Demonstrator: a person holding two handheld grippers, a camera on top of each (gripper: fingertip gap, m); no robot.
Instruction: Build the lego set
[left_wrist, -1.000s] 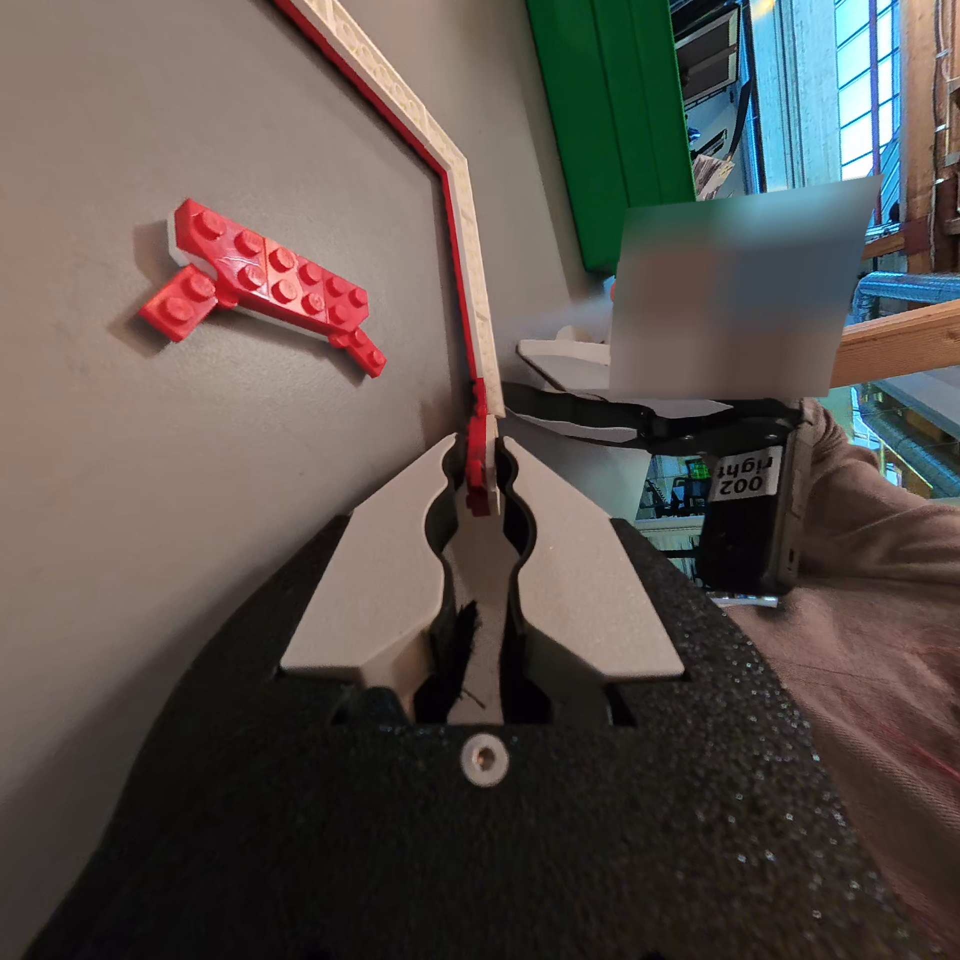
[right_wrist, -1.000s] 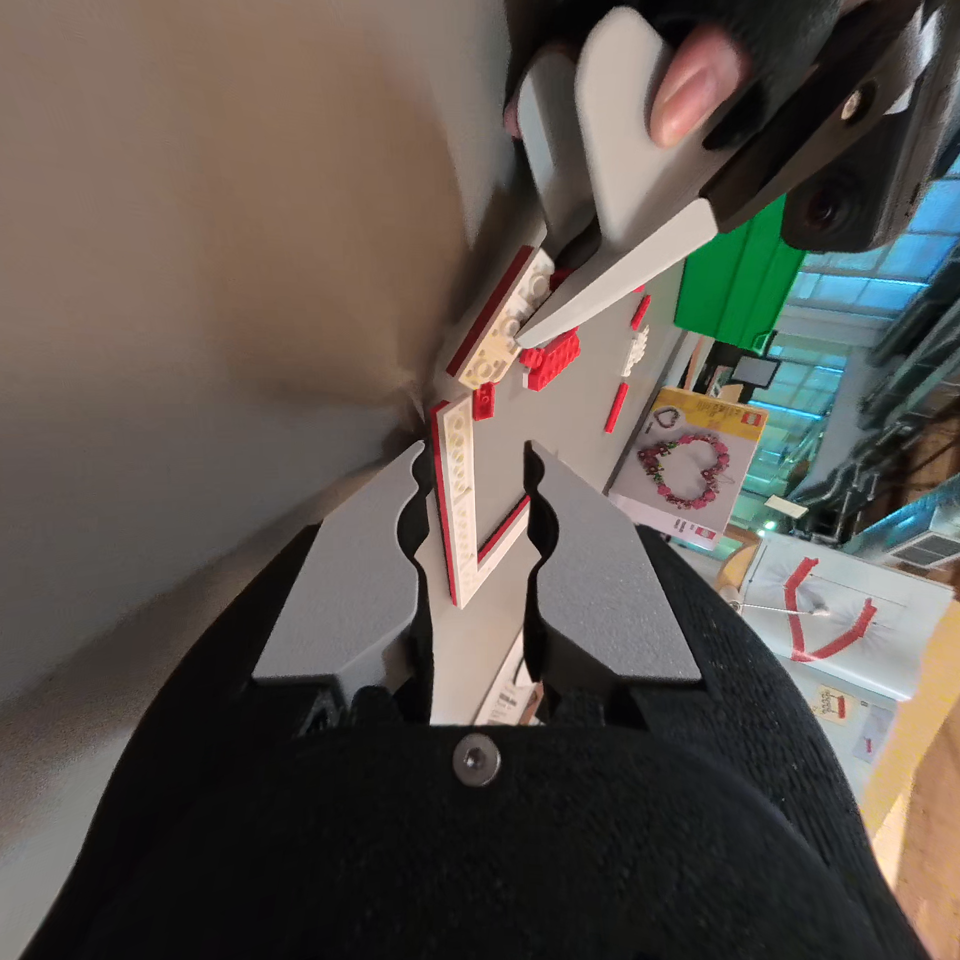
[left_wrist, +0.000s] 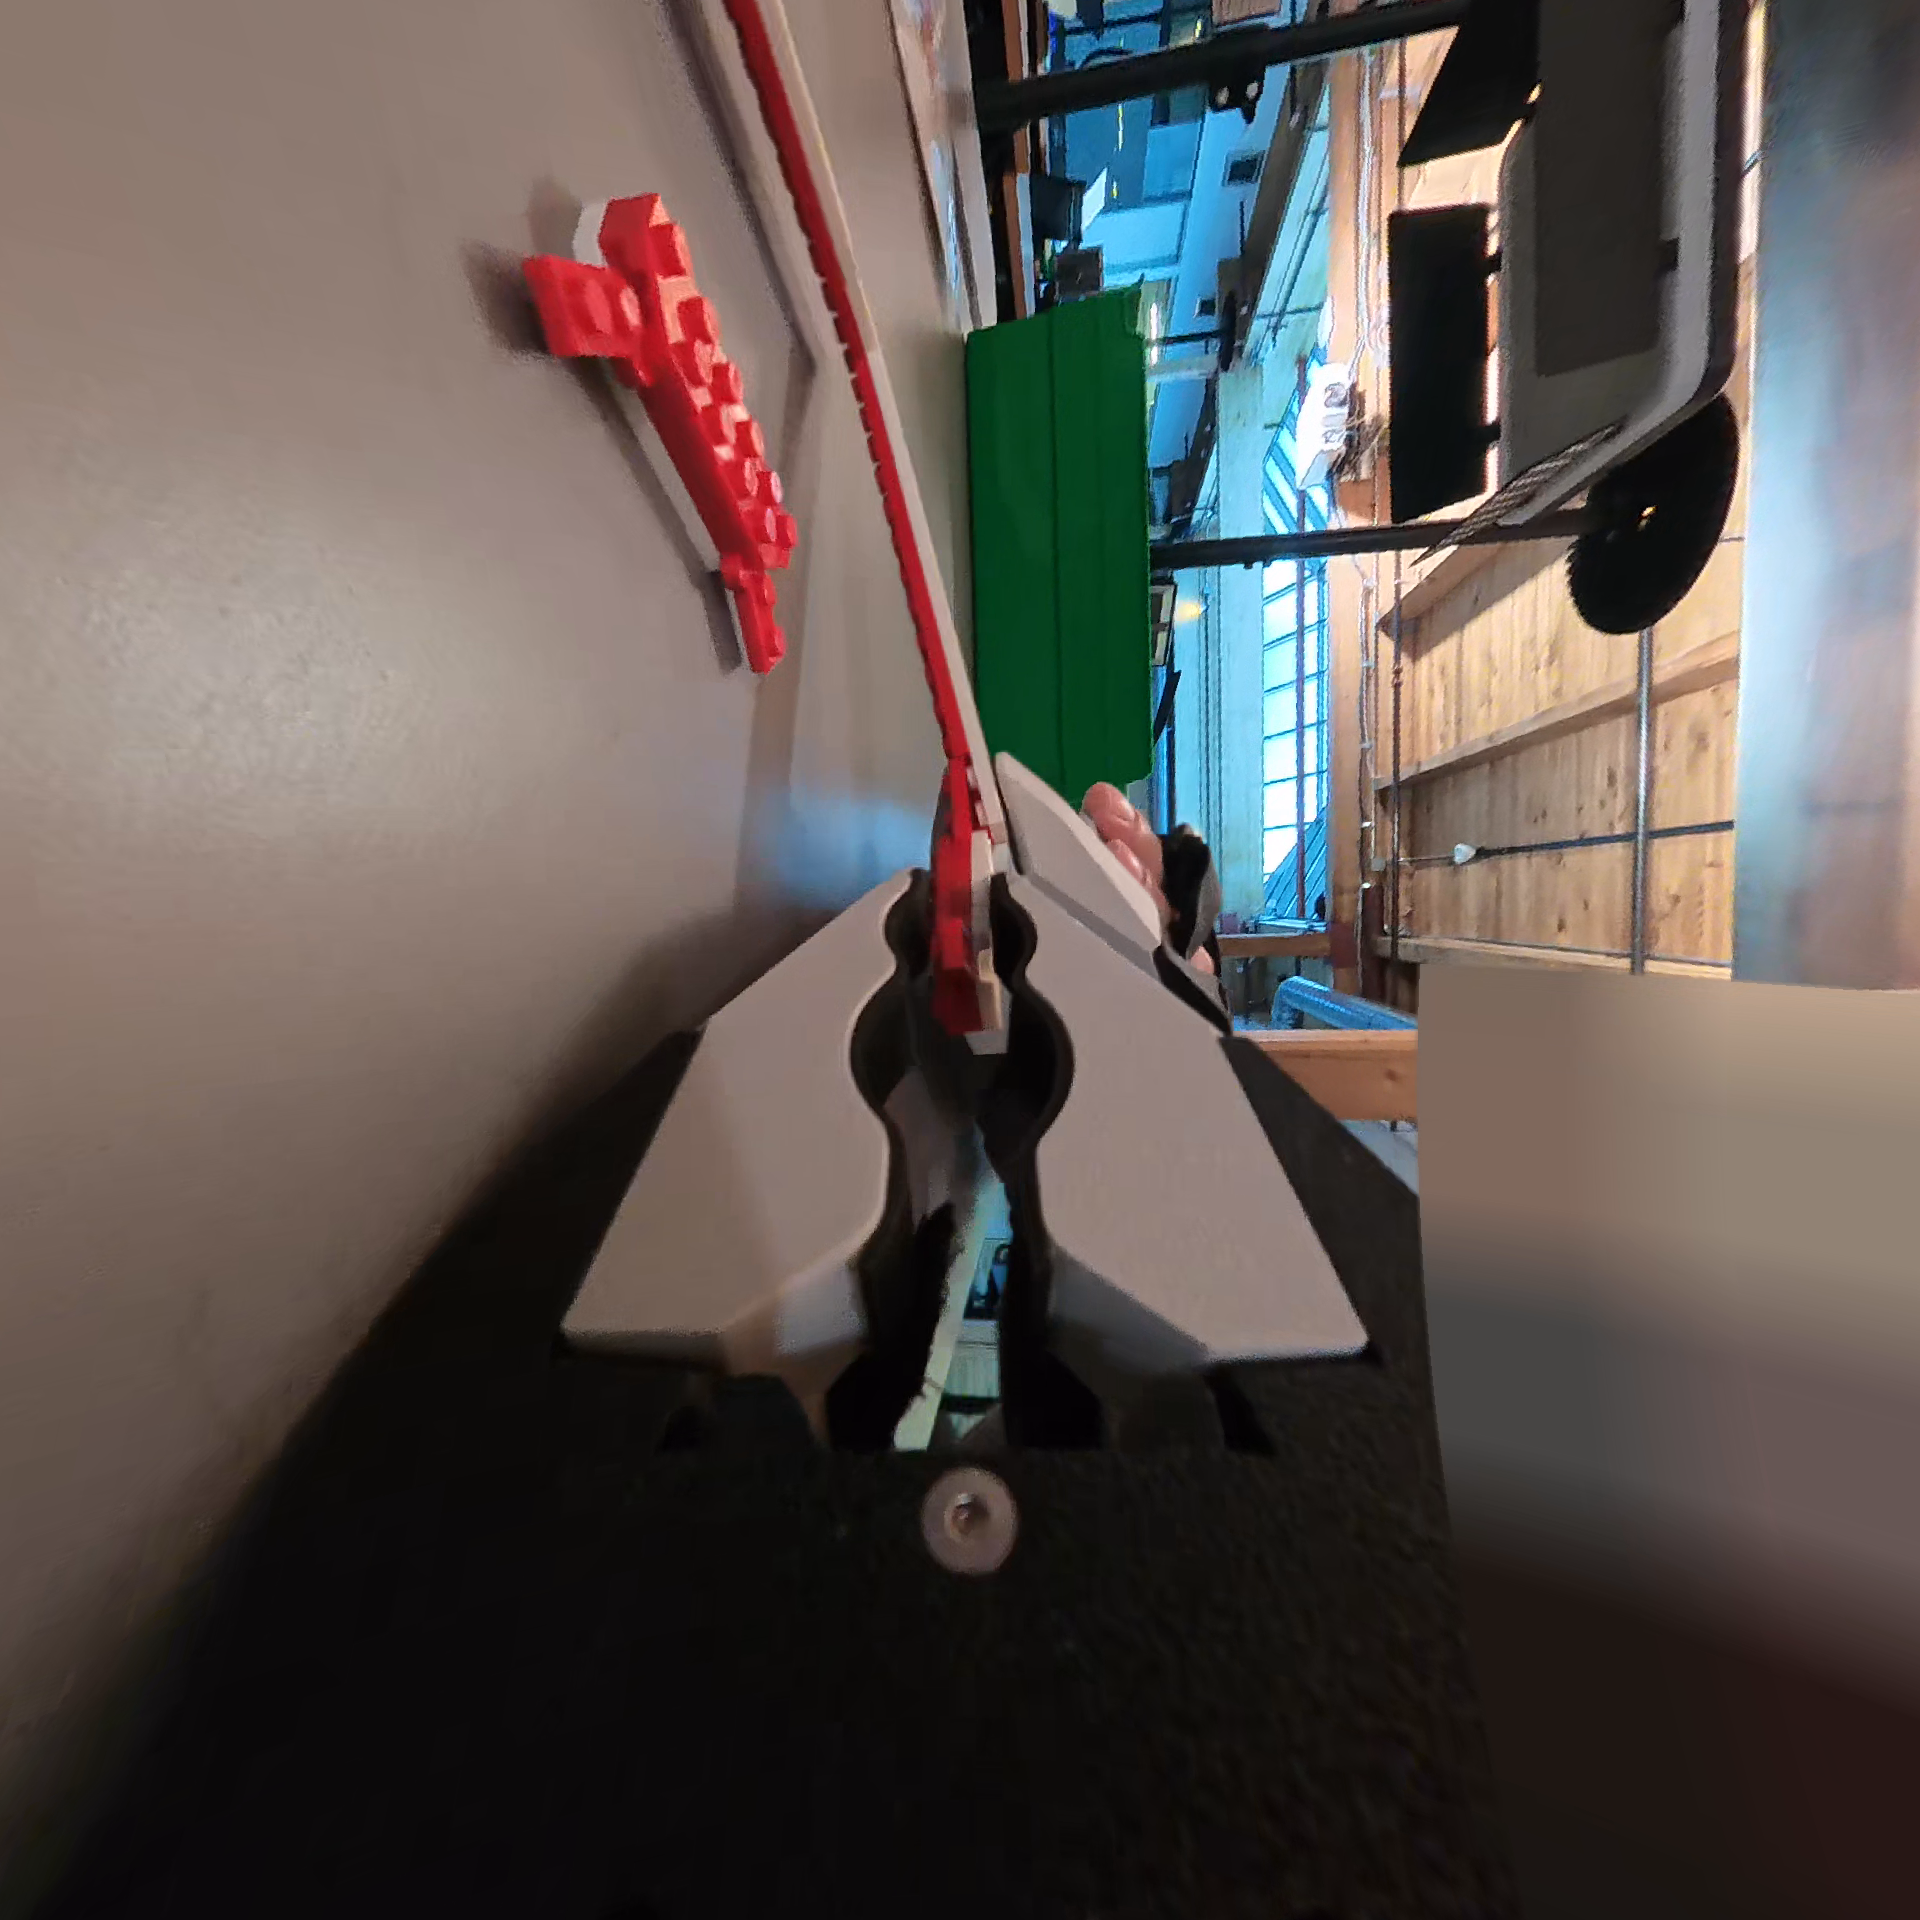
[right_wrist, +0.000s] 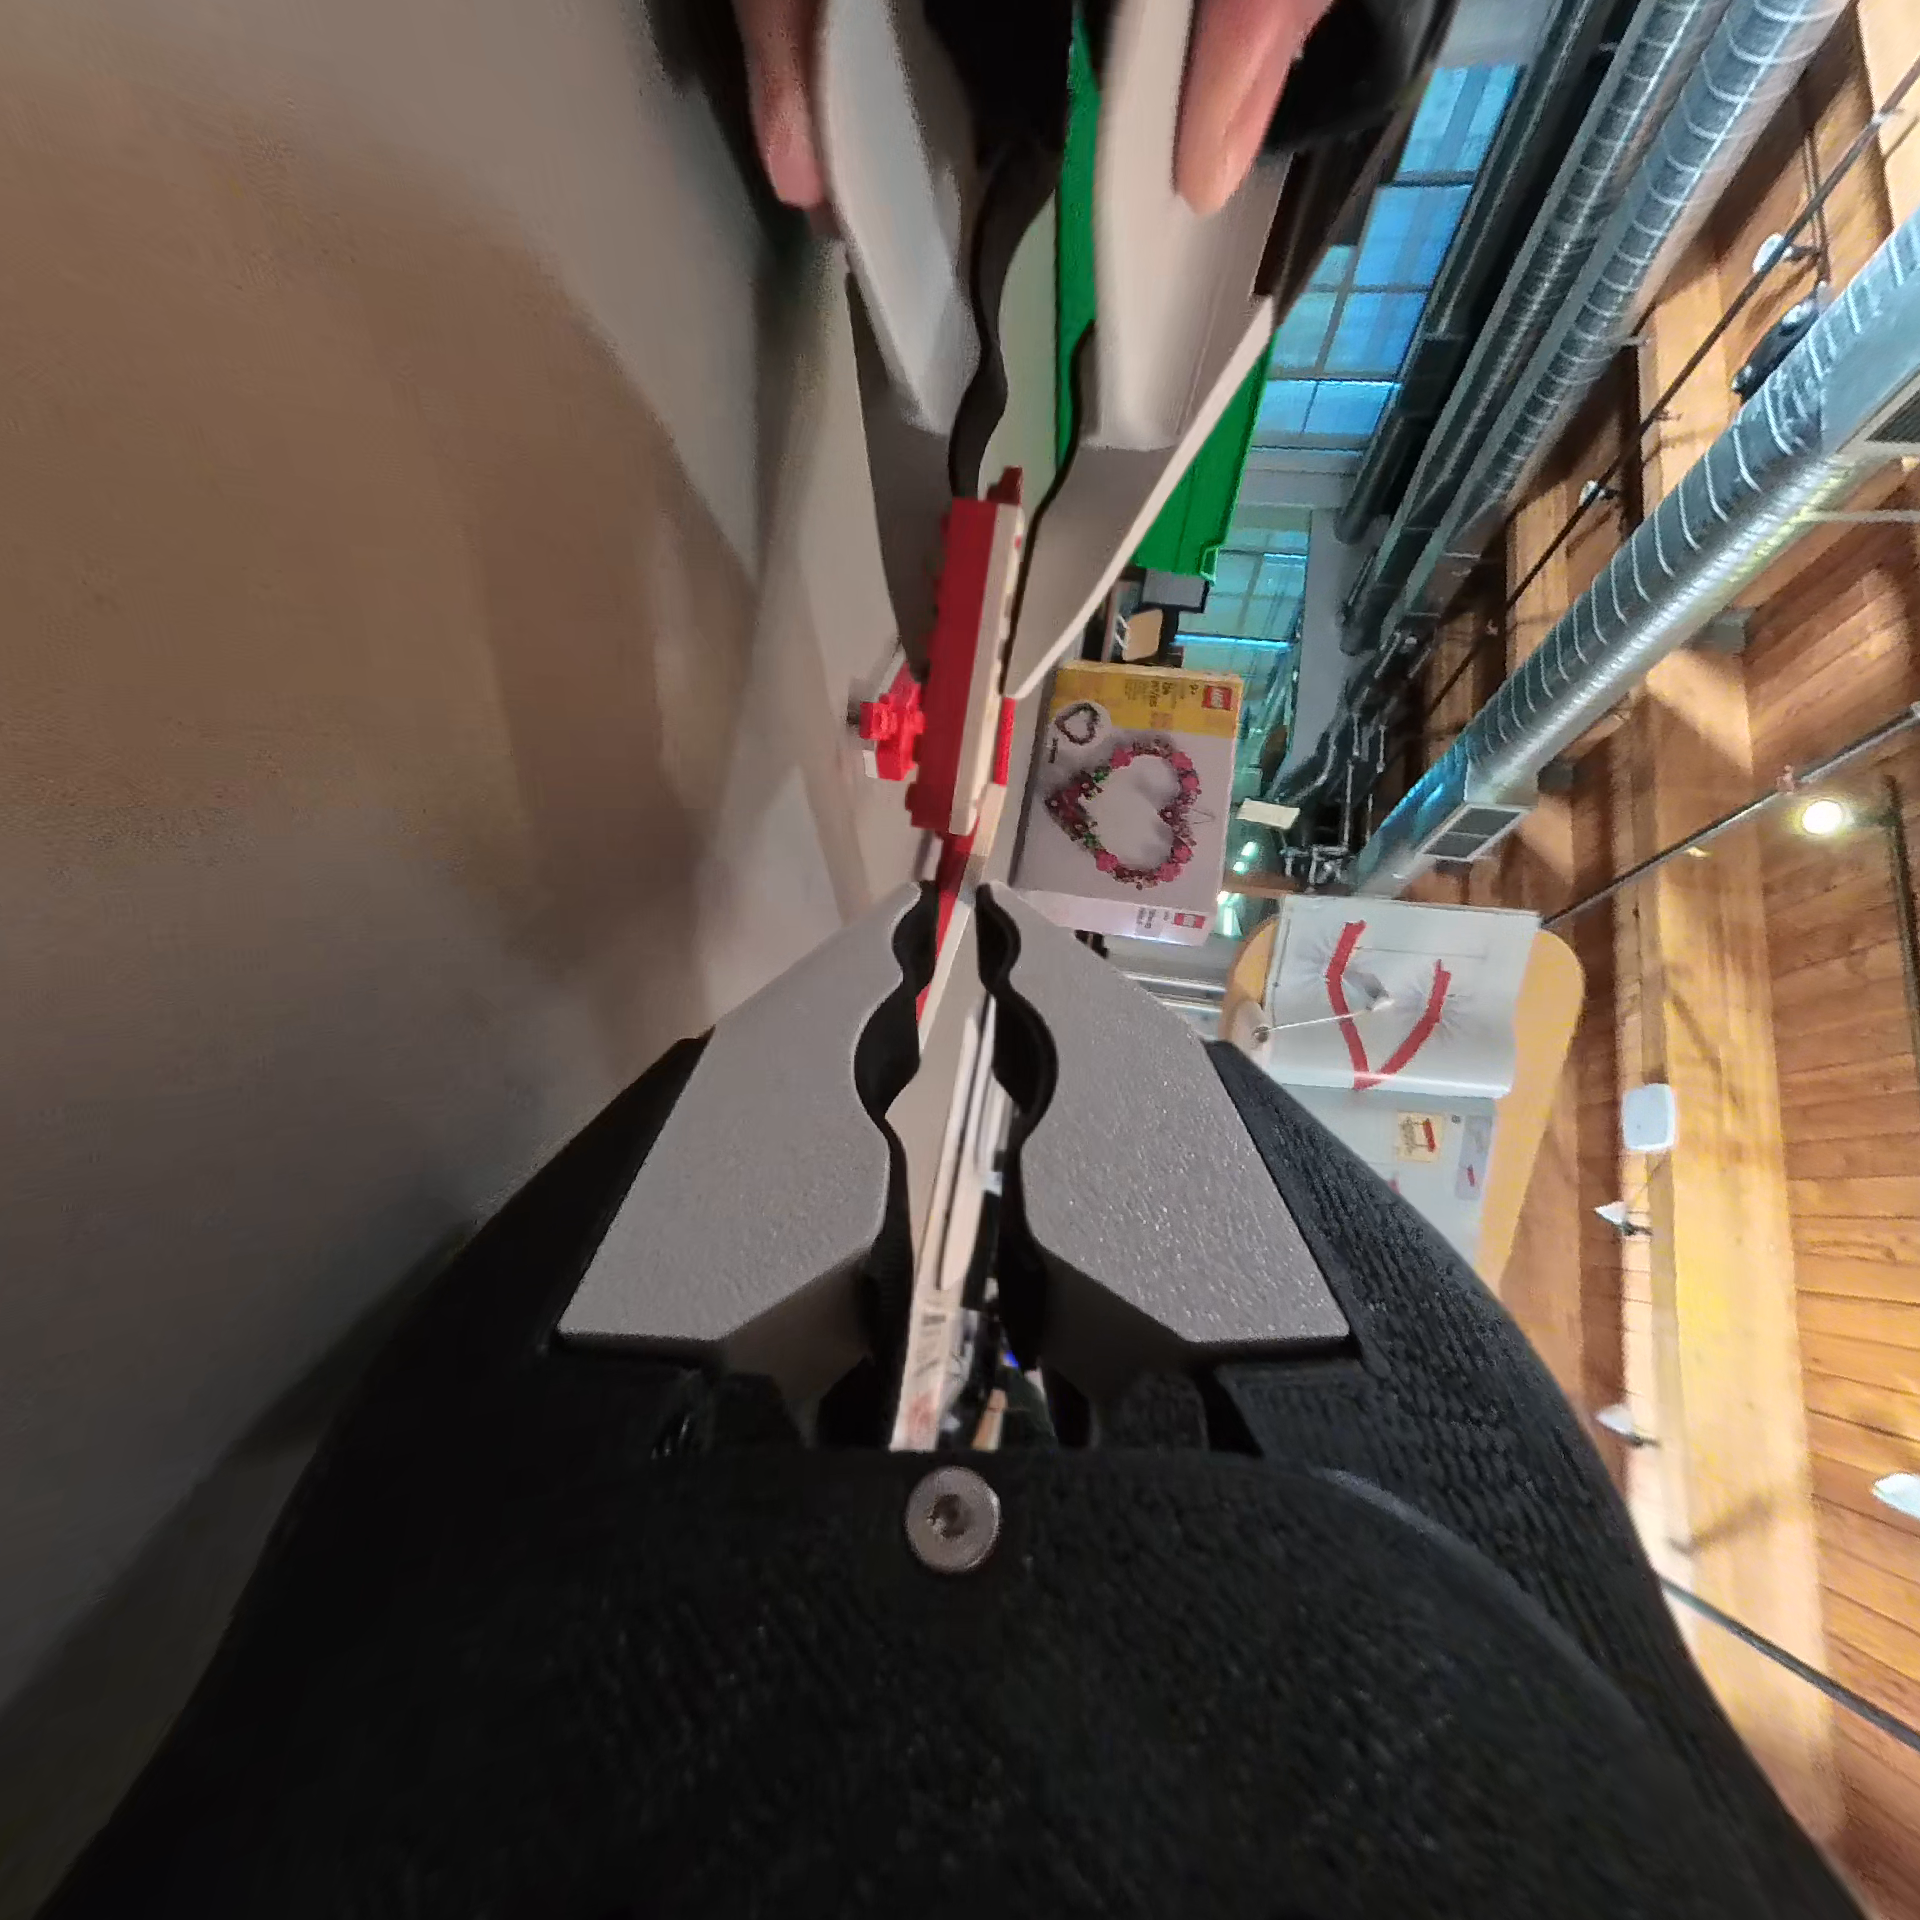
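Note:
A long red-and-white lego frame (left_wrist: 894, 457) runs edge-on away from my left gripper (left_wrist: 958, 894), which is shut on its near end. In the right wrist view the same frame (right_wrist: 971, 665) stretches between both grippers. My right gripper (right_wrist: 951, 902) is shut on the frame's thin edge. The left gripper (right_wrist: 997, 436) holds the far end, with a person's fingertips on it. A flat red brick assembly (left_wrist: 686, 416) lies on the grey table (left_wrist: 312, 831), to the left of the frame. The right gripper's finger (left_wrist: 1070, 862) shows just behind my left fingertips.
The lego set box (right_wrist: 1132, 790) with a heart picture stands at the table's far side. A green panel (left_wrist: 1055, 540) stands beyond the table edge. A small red brick cluster (right_wrist: 891, 722) sits on the table beside the frame. A white board with red tape (right_wrist: 1392, 997) is farther off.
My right gripper has closed onto the frame it was open around. Both grippers have tilted, and the frame now shows edge-on between them. The left gripper keeps its hold.

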